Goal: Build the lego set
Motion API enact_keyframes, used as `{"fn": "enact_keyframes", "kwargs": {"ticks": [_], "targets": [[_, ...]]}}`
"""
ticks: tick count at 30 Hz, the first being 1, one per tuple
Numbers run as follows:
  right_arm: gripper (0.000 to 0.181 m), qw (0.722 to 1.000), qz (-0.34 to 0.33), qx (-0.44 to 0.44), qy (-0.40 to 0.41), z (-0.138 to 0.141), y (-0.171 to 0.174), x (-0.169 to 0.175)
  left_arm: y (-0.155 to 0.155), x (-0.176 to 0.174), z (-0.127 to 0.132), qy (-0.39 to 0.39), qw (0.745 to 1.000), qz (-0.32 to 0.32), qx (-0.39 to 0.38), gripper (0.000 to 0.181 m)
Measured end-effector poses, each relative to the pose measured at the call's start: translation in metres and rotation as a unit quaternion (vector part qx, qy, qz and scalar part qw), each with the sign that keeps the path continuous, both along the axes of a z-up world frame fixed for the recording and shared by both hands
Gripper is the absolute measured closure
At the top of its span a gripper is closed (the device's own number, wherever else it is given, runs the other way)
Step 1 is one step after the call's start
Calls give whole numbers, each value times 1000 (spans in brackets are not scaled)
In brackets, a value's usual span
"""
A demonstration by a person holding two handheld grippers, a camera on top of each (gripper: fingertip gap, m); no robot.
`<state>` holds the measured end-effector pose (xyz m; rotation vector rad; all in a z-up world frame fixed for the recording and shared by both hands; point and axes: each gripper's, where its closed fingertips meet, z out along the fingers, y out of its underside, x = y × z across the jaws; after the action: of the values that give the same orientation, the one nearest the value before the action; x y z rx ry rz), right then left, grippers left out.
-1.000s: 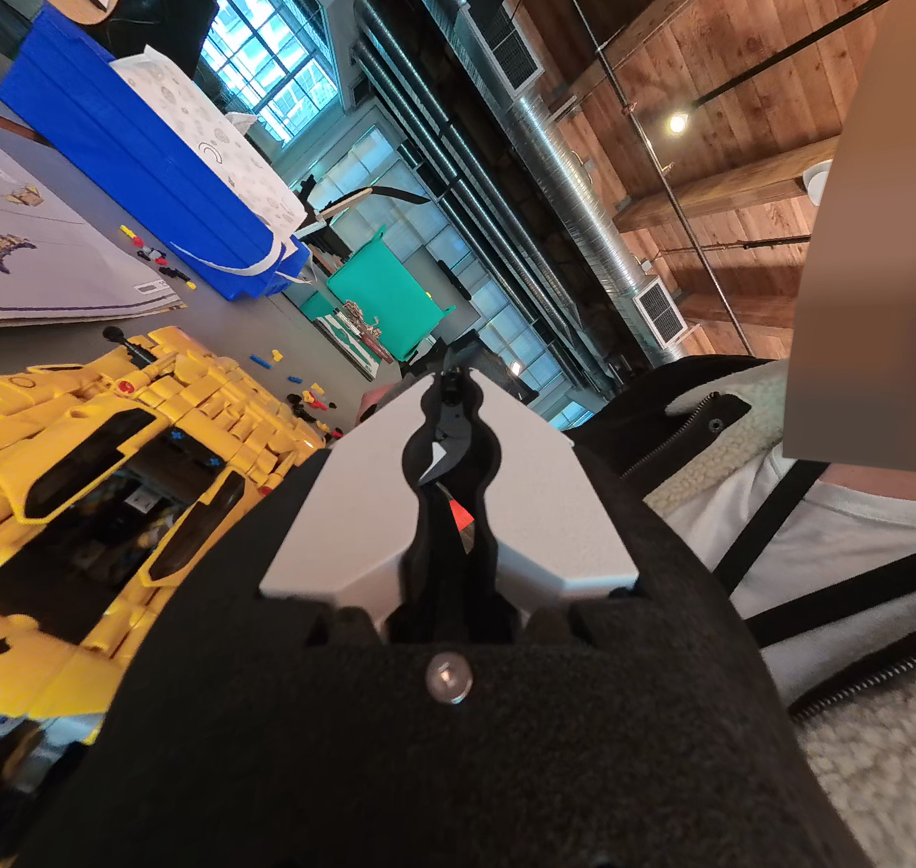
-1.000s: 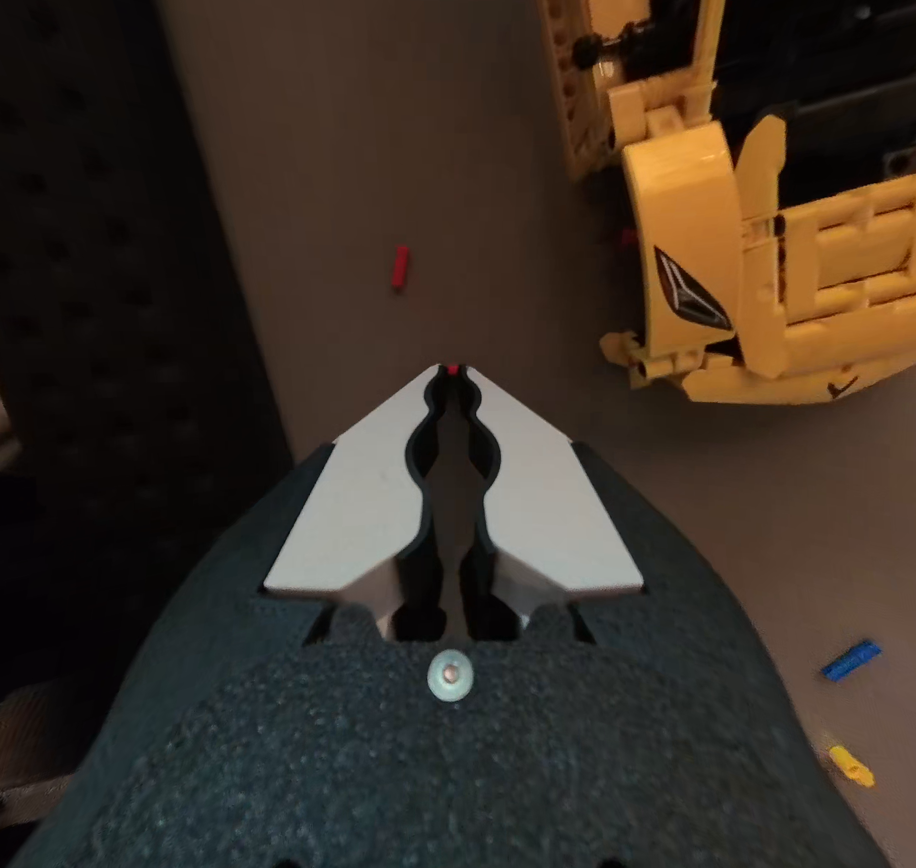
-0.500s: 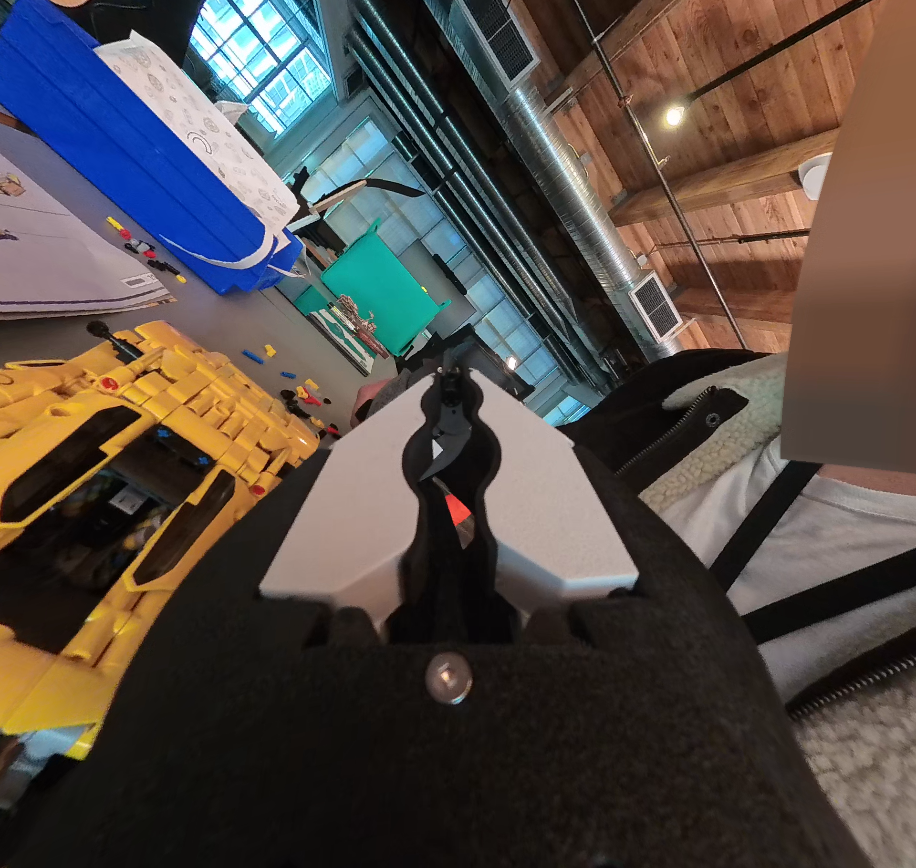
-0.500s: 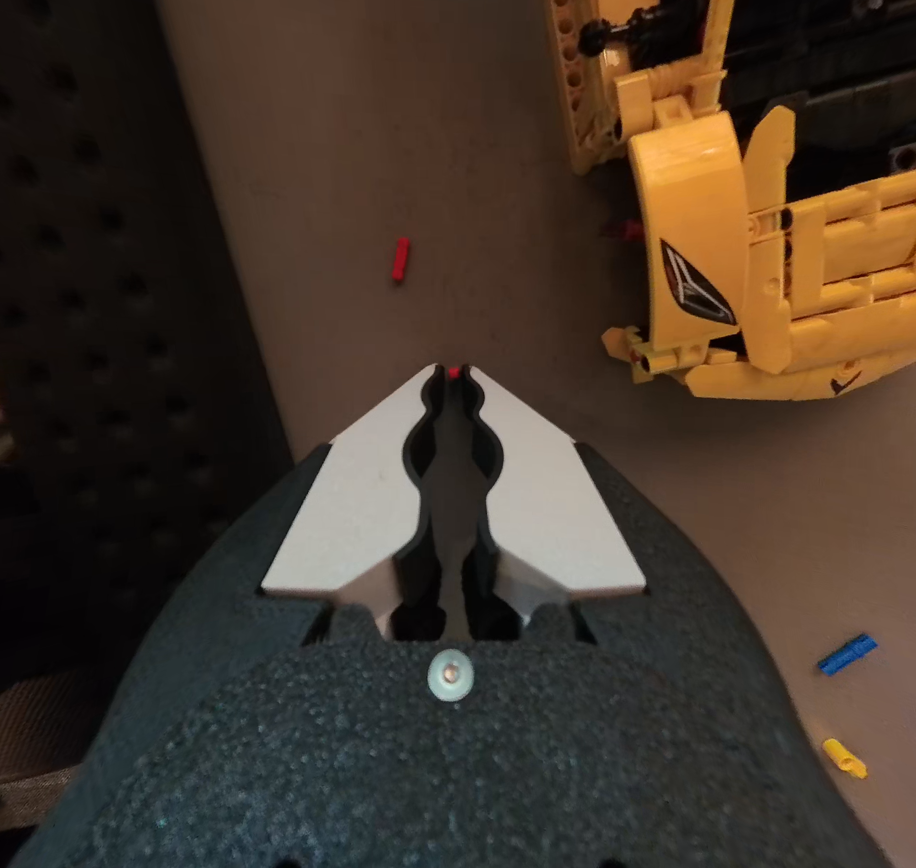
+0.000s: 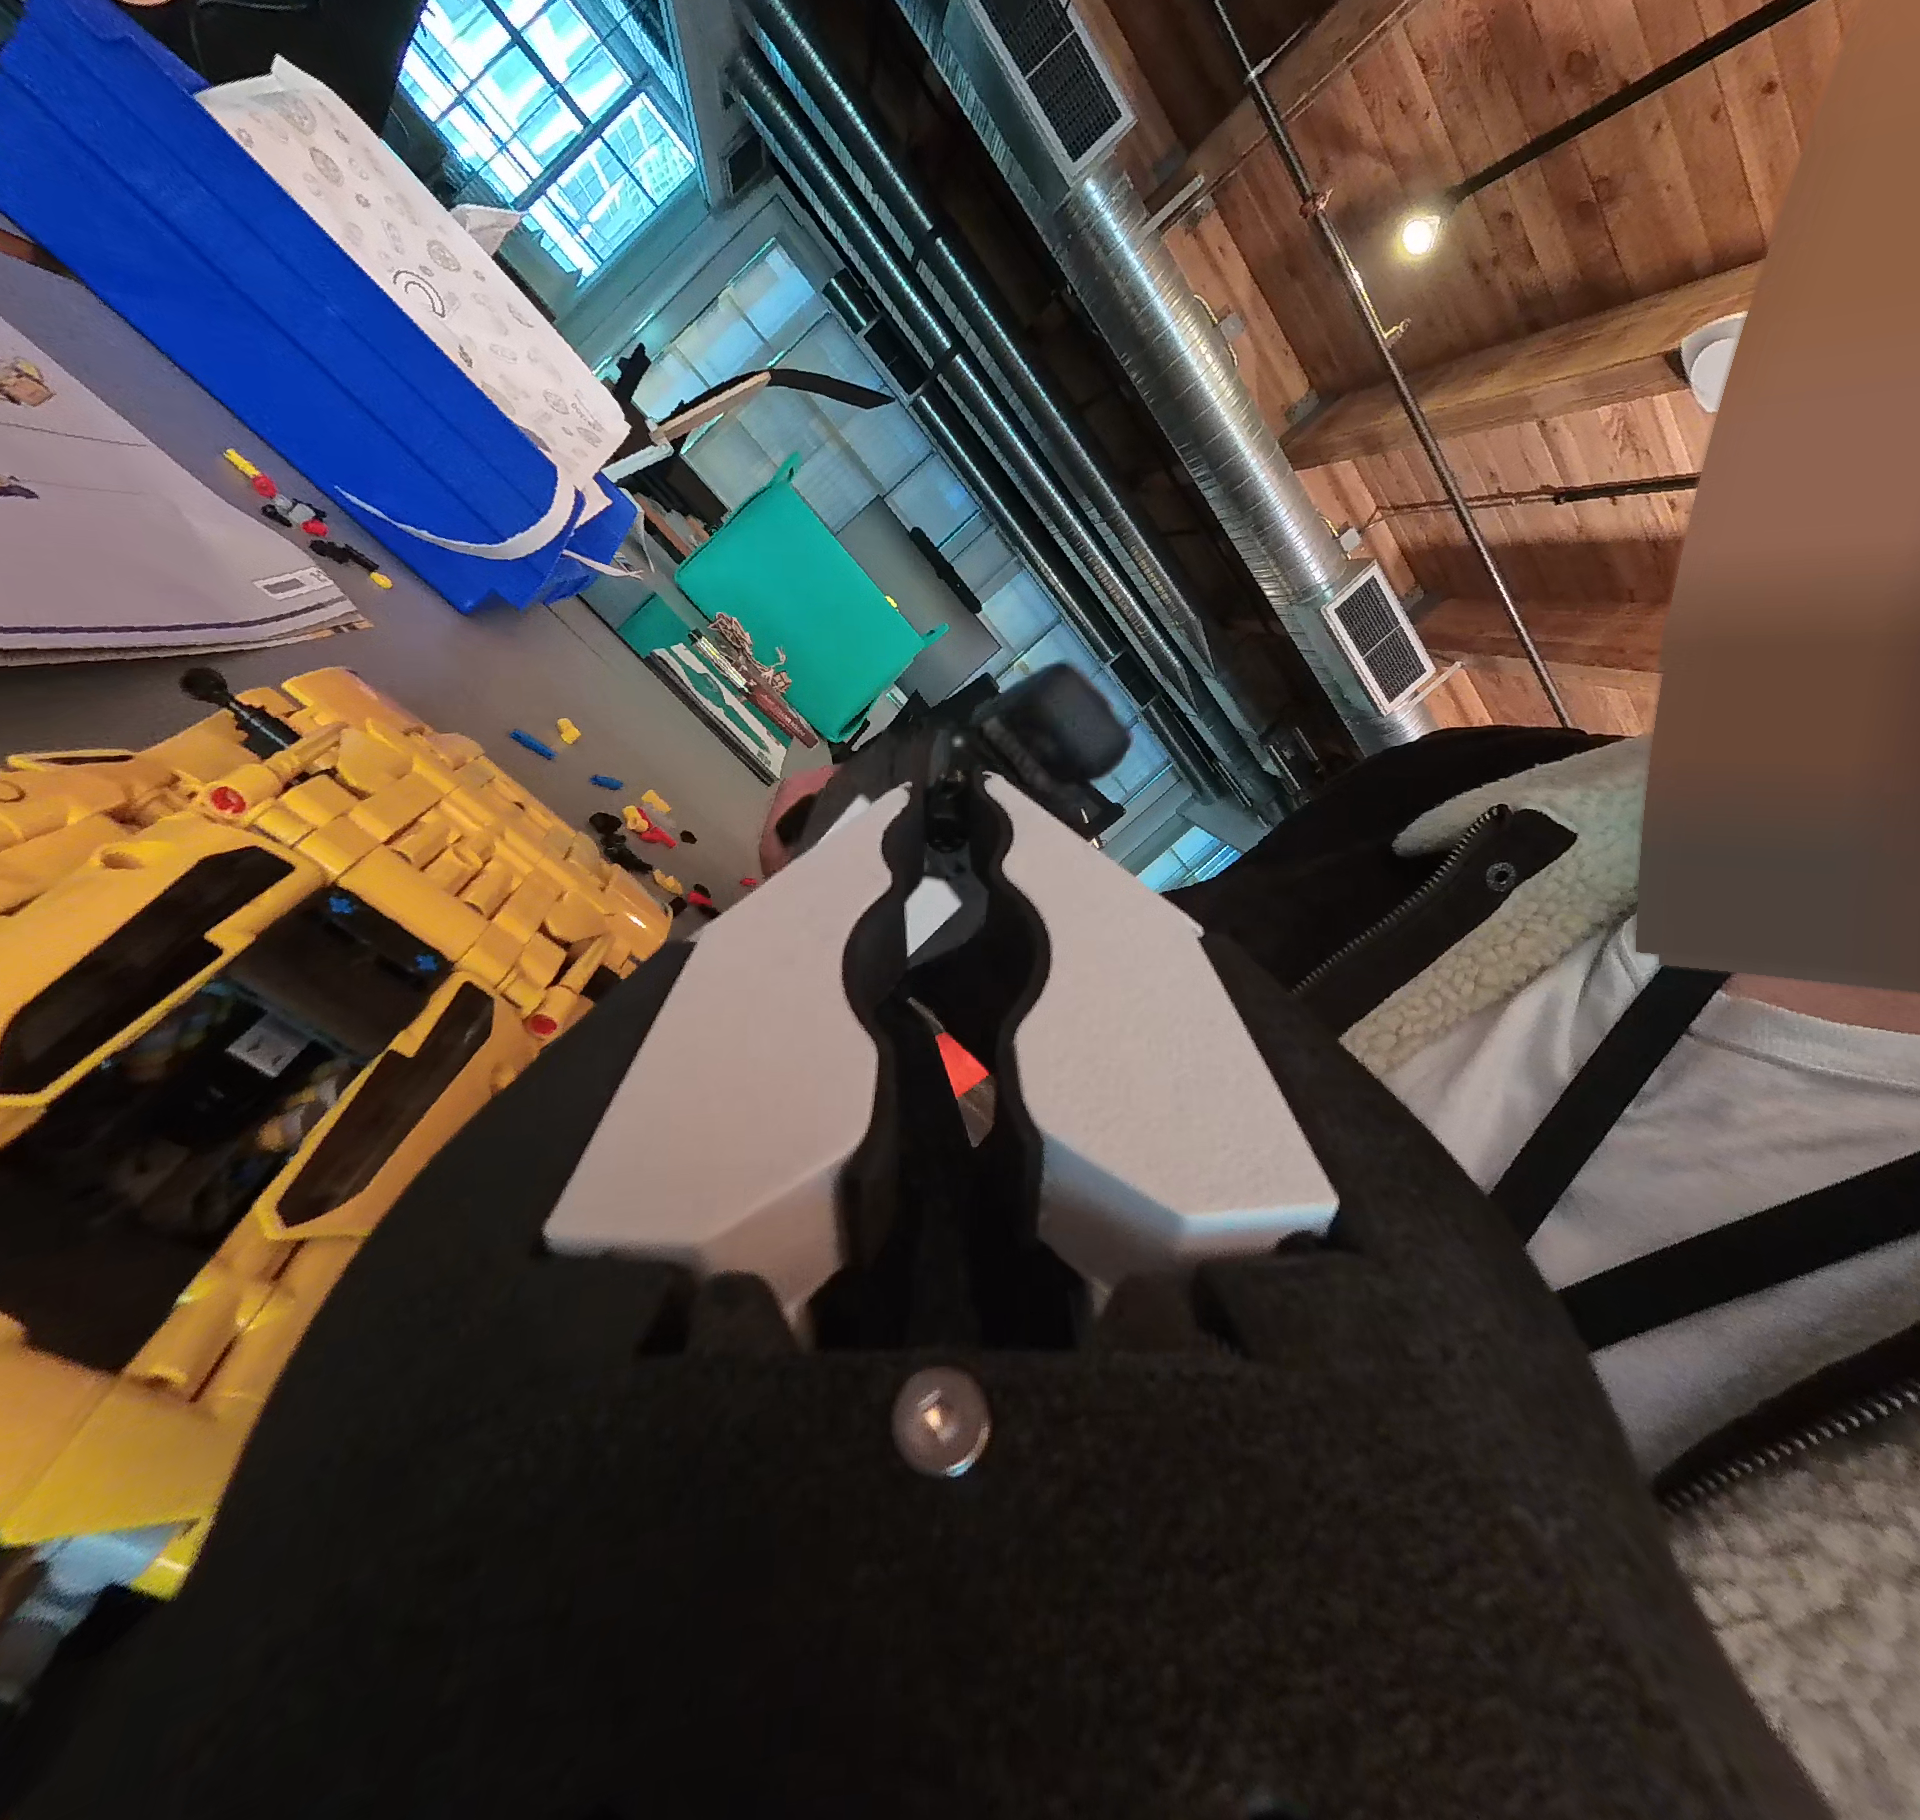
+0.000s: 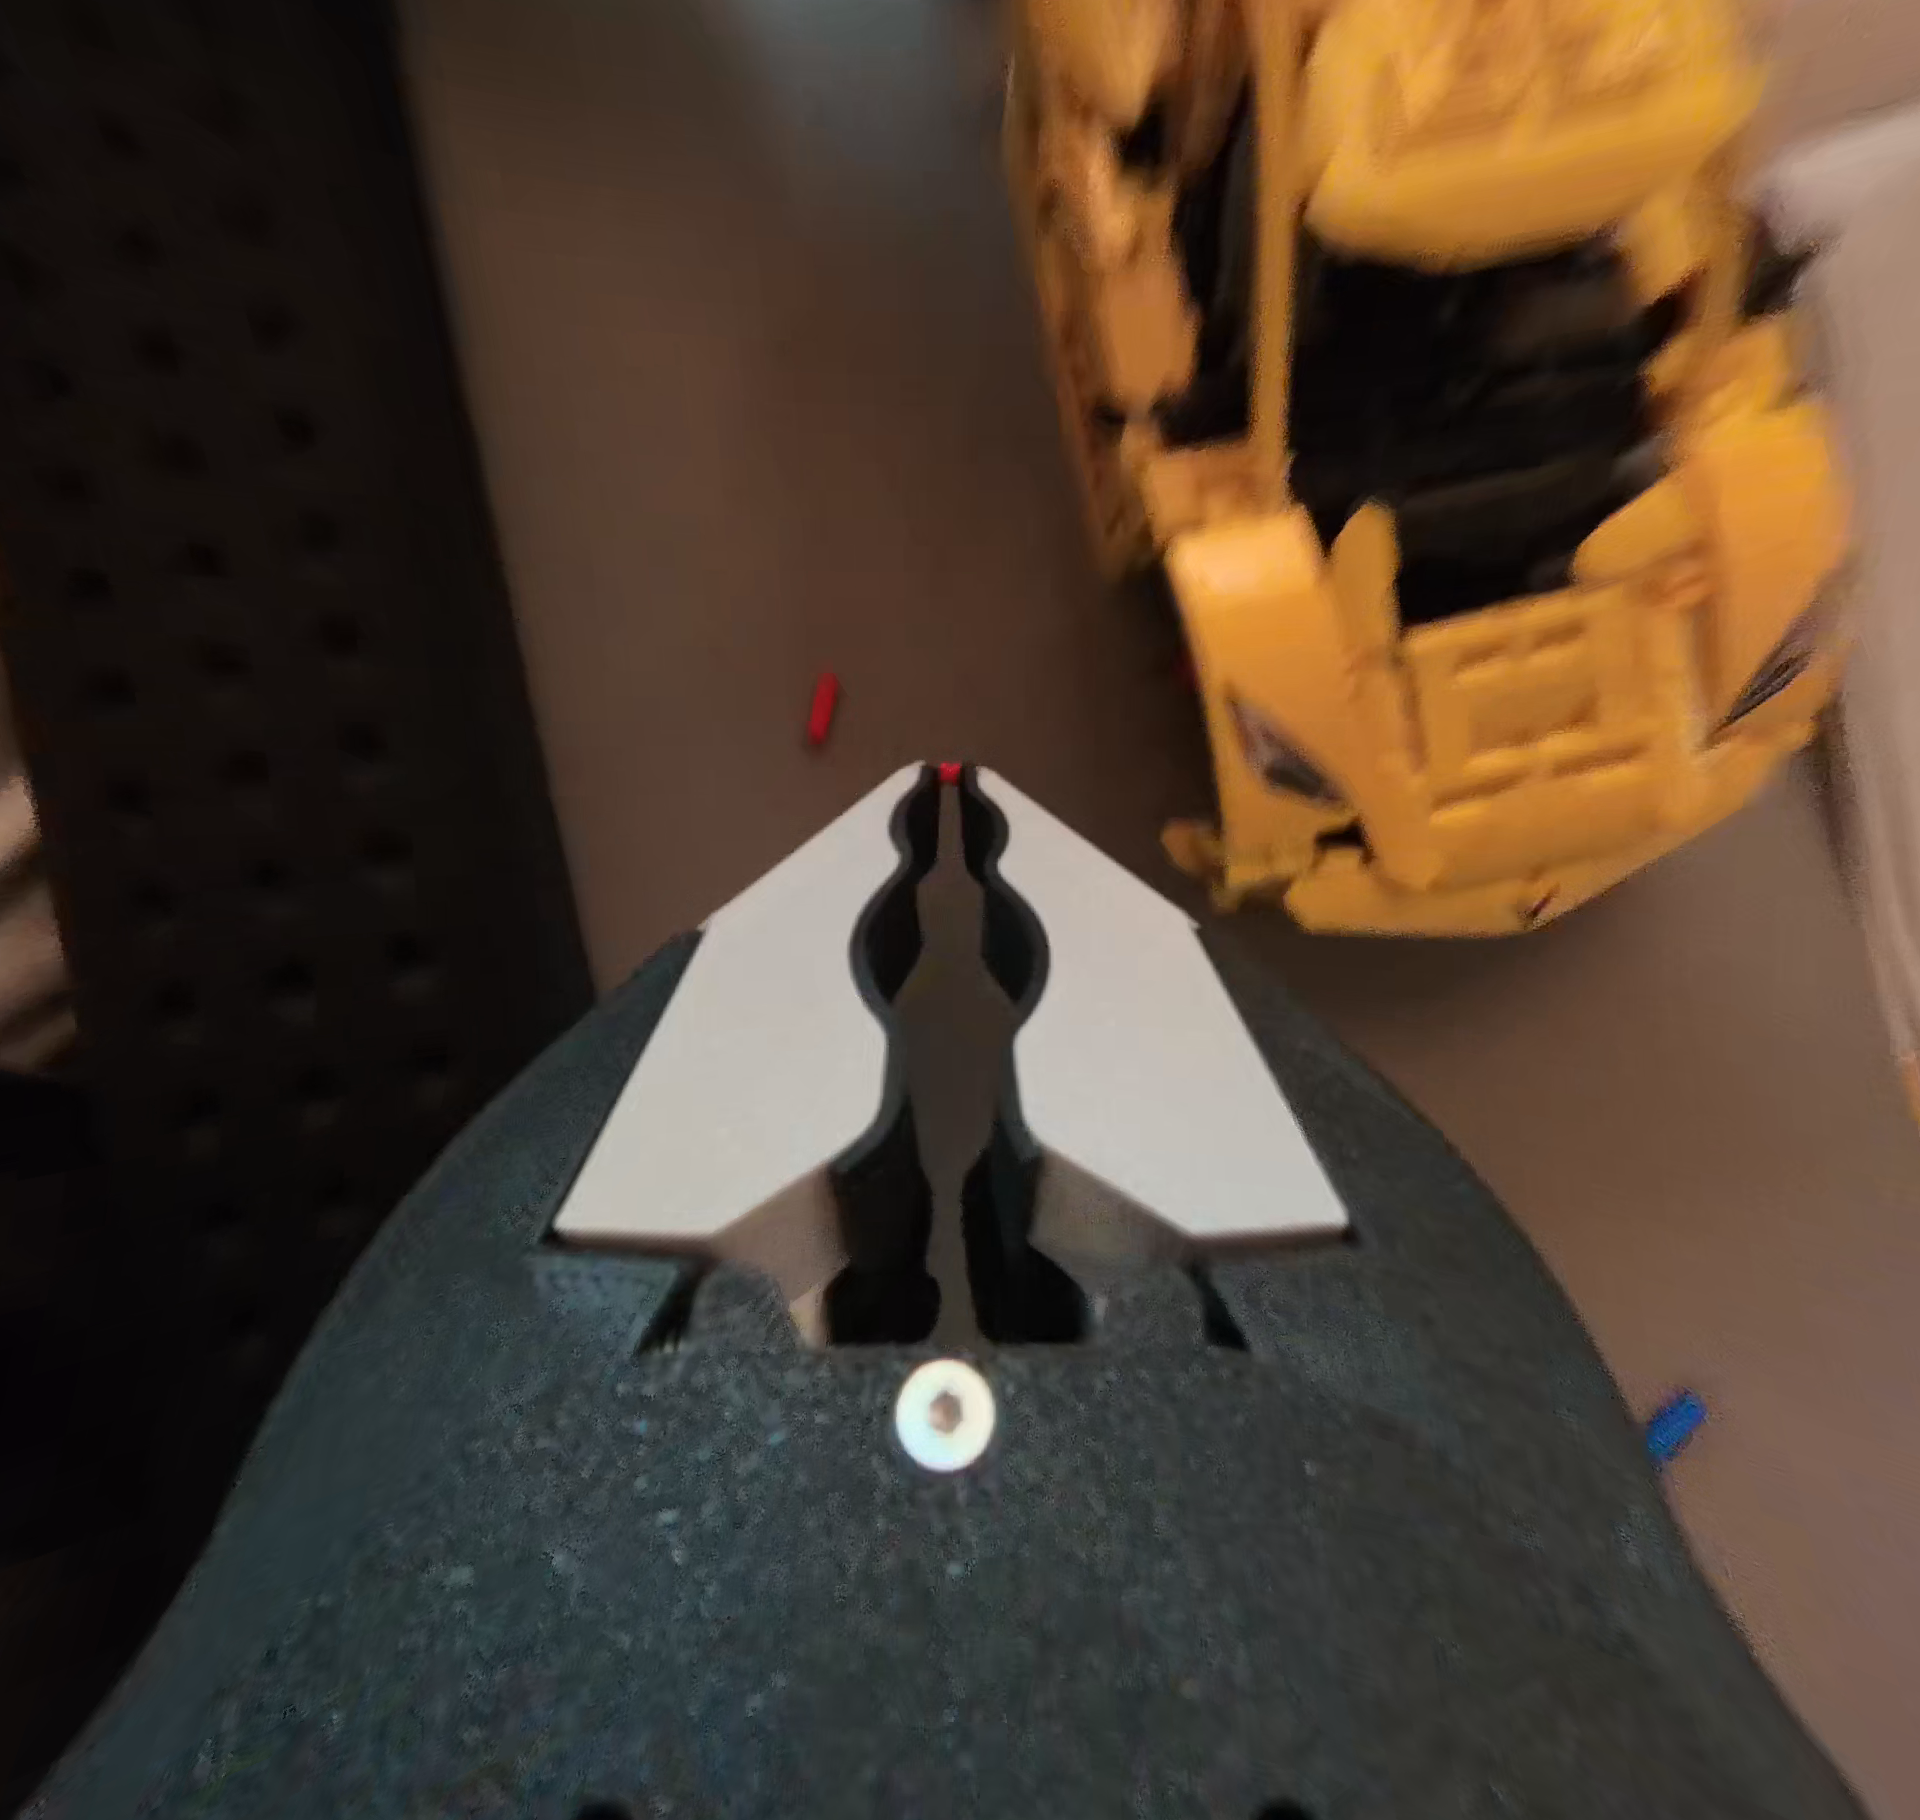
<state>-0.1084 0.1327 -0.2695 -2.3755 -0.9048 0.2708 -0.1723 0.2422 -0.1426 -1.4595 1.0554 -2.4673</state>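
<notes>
1. The right gripper [image 6: 948, 778] has its jaws nearly closed, pinching a tiny red piece [image 6: 948, 773] at the very tips; only its end shows, so its kind cannot be made out.
2. Just beyond those tips and slightly to their left, a loose red pin [image 6: 823, 705] lies on the grey desk [image 6: 675, 420], its long axis running roughly away from the jaws.
3. The yellow lego car [image 6: 1455, 482] sits ahead and to the right of the right jaws, blurred. The right gripper seems the nearer one for the next fit, needing a rightward swing.
4. The left gripper [image 5: 948, 804] points up and away from the desk, jaws closed around something dark that I cannot identify; the car [image 5: 312, 897] lies to its left, cut off by the frame.
5. Farther off: scattered small pieces [image 5: 644, 820], an instruction booklet [image 5: 125, 544], a blue box [image 5: 260, 316].
</notes>
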Motion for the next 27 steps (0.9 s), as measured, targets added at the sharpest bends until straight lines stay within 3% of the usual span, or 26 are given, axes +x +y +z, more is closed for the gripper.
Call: {"fn": "enact_keyframes", "kwargs": {"ticks": [1,3,5,9,17,27], "targets": [[177,998,-5,43,47,19,12,-8,-1,0,1,-3,1000,-1,1,174],[178,976,-24,135,170,66,37,-26,-3,0,4,-15,1000,1,1,174],[178,934,-35,207,288,109,55,-44,-6,-2,10,-34,999,-8,-15,174],[179,875,-83,250,406,142,88,-54,-10,-3,12,-42,998,-21,-31,174],[179,850,-107,224,465,141,102,-61,-10,-1,15,-54,999,9,2,174],[179,852,-109,229,458,136,105,-64,-5,-1,11,-41,999,6,-21,174]]}}
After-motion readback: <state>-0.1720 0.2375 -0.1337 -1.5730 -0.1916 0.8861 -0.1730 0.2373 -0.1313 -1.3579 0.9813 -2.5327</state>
